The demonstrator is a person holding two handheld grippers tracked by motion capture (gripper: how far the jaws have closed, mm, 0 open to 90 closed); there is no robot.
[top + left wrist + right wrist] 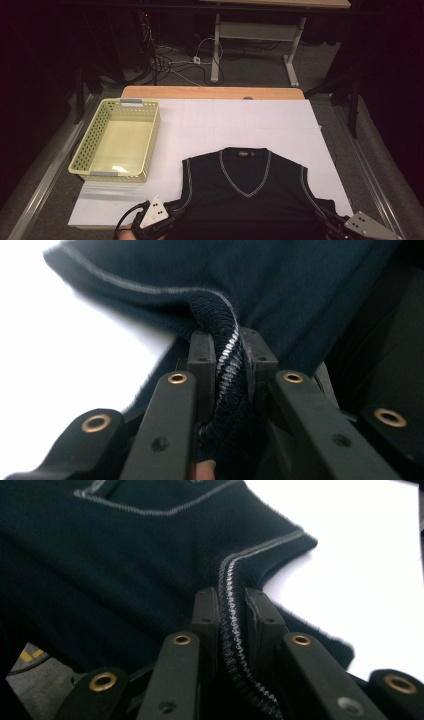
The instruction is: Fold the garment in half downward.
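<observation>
Yellow perforated basket sits at ten o'clock from the navy sweater vest on the white surface; left claw and right claw each clench an armhole edge.

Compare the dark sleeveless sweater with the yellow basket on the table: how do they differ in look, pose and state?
The sweater is dark navy knit with pale trim; the basket is pale yellow, rigid and perforated. The sweater lies flat at the near edge; the basket stands upright at the far left. The sweater's armhole edges are pinched by the left gripper and right gripper; the basket is untouched. Both rest on the white table cover.
</observation>
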